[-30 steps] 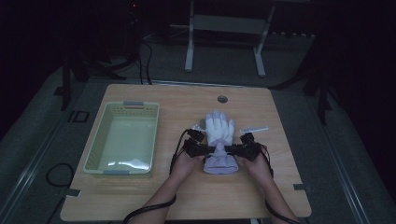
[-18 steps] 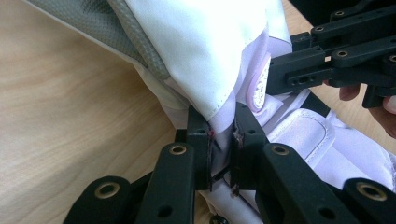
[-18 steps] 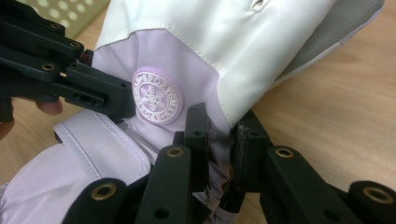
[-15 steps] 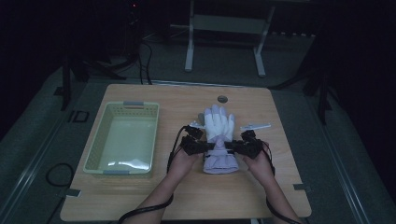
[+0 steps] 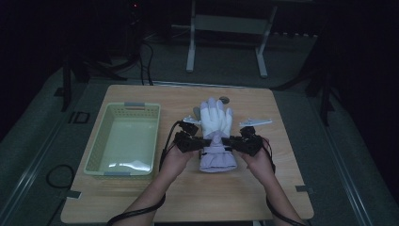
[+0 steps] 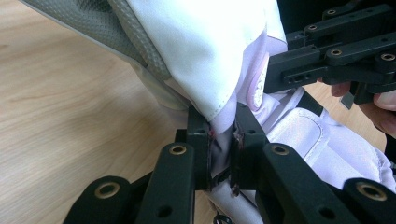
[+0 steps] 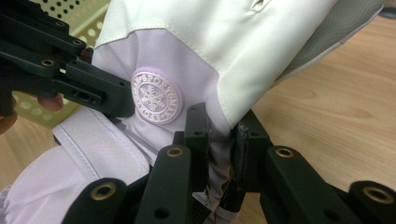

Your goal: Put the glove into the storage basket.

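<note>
Where the left claw (image 6: 223, 140) bites, its jaws pinch a fold of the white and lilac glove (image 5: 215, 134) at the wrist, cloth squeezed tight between them. Opposite it, across the narrow wrist of the glove, the right claw (image 7: 223, 140) is clamped on the other edge, just below a round snowflake badge (image 7: 155, 96). Between the two claws the glove lies flat on the wooden desk (image 5: 282, 179), fingers pointing away from the person, cuff toward them. Beyond the left claw, off to its outer side, stands a pale green basket (image 5: 96, 155).
</note>
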`<state>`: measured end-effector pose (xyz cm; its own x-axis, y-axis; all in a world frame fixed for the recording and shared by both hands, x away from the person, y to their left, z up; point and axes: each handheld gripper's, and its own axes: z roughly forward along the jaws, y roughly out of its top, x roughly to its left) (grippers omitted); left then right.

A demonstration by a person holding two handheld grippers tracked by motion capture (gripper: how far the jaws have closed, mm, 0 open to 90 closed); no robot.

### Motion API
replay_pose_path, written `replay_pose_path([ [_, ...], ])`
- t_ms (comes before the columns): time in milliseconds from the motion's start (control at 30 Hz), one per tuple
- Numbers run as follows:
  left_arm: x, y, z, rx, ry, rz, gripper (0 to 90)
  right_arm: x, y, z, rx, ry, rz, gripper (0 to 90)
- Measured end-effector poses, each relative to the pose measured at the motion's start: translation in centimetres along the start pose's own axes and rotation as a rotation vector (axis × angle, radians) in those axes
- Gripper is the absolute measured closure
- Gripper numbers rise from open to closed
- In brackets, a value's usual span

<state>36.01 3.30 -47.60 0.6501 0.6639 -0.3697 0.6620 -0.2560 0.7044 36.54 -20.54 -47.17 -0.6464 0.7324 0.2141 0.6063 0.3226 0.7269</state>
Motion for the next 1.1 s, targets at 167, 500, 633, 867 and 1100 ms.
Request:
replay_pose_path([
  [167, -0.1, 0.3, -1.4, -0.005, 0.013, 0.013, 80.9, 0.9, 1.0, -0.1, -0.001, 0.01, -0.015, 78.0],
  [500, 0.5, 0.7, -3.6, -0.017, 0.026, 0.01, 80.9, 2.4, 2.5, 0.0, -0.021, 0.02, -0.037, 78.1],
  [633, 0.7, 0.6, -4.4, -0.024, 0.031, 0.002, 80.9, 3.1, 3.1, 0.2, -0.021, 0.022, -0.048, 78.0],
  [867, 1.2, 0.6, -6.3, -0.027, 0.049, 0.003, 80.8, 4.4, 4.2, 0.7, -0.022, 0.038, -0.07, 78.0],
  [1100, 1.6, 0.3, -8.4, -0.035, 0.078, 0.005, 80.8, 6.0, 5.3, 1.3, -0.032, 0.054, -0.1, 77.9],
])
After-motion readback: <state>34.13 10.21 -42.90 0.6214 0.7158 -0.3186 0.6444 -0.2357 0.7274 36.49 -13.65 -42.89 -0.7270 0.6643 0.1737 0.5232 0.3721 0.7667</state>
